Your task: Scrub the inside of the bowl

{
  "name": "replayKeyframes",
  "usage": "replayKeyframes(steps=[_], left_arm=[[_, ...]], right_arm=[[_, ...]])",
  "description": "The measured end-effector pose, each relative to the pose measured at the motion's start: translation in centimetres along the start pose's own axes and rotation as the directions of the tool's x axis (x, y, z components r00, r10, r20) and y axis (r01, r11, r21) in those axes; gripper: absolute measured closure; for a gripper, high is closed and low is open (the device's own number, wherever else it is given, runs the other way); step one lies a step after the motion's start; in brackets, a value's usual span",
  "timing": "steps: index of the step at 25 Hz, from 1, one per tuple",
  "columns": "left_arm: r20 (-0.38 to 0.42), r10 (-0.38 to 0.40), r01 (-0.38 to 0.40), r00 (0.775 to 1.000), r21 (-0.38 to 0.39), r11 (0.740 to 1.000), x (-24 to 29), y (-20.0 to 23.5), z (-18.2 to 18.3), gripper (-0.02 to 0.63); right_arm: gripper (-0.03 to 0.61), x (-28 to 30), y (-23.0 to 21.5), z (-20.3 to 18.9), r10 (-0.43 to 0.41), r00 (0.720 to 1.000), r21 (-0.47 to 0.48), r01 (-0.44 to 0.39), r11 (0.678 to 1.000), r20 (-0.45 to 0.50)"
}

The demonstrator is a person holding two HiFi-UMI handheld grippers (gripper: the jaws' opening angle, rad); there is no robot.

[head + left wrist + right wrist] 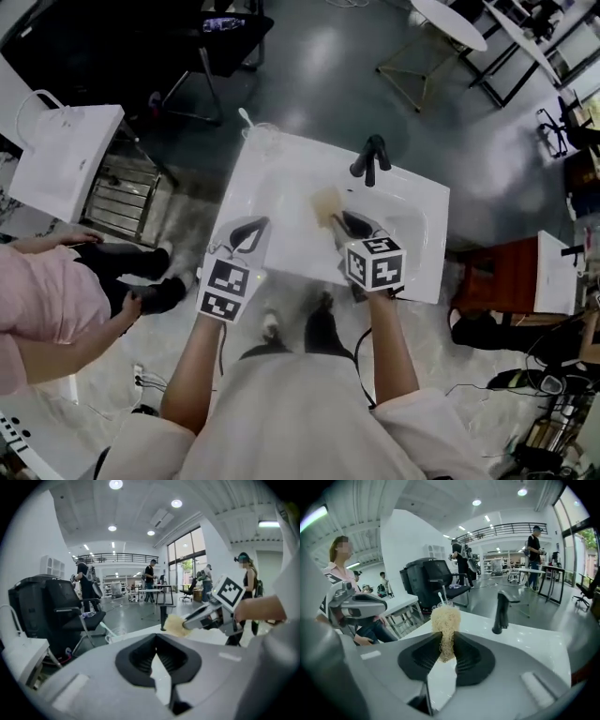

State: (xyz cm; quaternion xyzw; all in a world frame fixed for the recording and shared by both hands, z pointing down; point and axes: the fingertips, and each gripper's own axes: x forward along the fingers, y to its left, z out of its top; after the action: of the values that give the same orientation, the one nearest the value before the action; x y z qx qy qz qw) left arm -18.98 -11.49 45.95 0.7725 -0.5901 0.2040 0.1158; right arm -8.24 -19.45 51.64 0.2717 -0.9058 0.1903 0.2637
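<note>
Holding a pale yellow, stringy scrubbing pad (446, 618) between its two jaws, the right tool (446, 644) hangs over the white table (246, 178) with the sink in it. The jaws are partly apart and squeeze the pad's bottom end thin. The fluffy top end sticks out past them. The pad's long way runs straight out from the tool, toward the black tap (370, 157) at the back.

I see no loose bowl anywhere. I think the bowl is the white sink bowl (405, 230) sunk into the table. It lies under the pad and a little ahead of it. The pad looks to be up in the air, not touching it.

The right tool is the nearer one, just above the bowl. The left tool (255, 229) is off to the left, near the table's edge. Its jaws are pressed together with nothing in them.

So the next move, I think, goes down: the fluffy end has to drop into the bowl and press on its inside wall. A clear cup (117, 633) stands at the far left corner, well apart from the pad.
</note>
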Motion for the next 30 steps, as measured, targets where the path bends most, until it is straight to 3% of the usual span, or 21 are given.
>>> replayKeyframes(steps=[8,18,22,24,30], left_arm=[[-0.030,-0.170,0.172,0.985,0.106,0.979,6.6,-7.7,2.7,0.611],[-0.155,-0.305,0.328,0.940,0.156,0.932,14.7,-15.7,2.7,0.609],[-0.238,-0.341,0.385,0.910,0.173,0.906,18.0,-18.4,0.8,0.606],[-0.290,-0.366,0.427,0.884,0.187,0.885,19.8,-20.2,-0.2,0.525],[-0.410,-0.391,0.500,0.824,0.203,0.842,24.8,-23.6,-3.8,0.518]], right_arm=[[0.494,-8.9,-7.6,-2.1,-0.169,0.983,0.129,0.158,0.979,0.074],[0.494,-14.6,-14.6,-4.9,-0.253,0.964,0.235,0.228,0.945,0.084],[0.494,-15.7,-17.0,-6.5,-0.266,0.962,0.264,0.240,0.934,0.067],[0.494,-16.2,-18.3,-7.4,-0.270,0.961,0.273,0.245,0.930,0.056],[0.492,-16.7,-21.4,-9.6,-0.274,0.961,0.321,0.249,0.914,0.034]])
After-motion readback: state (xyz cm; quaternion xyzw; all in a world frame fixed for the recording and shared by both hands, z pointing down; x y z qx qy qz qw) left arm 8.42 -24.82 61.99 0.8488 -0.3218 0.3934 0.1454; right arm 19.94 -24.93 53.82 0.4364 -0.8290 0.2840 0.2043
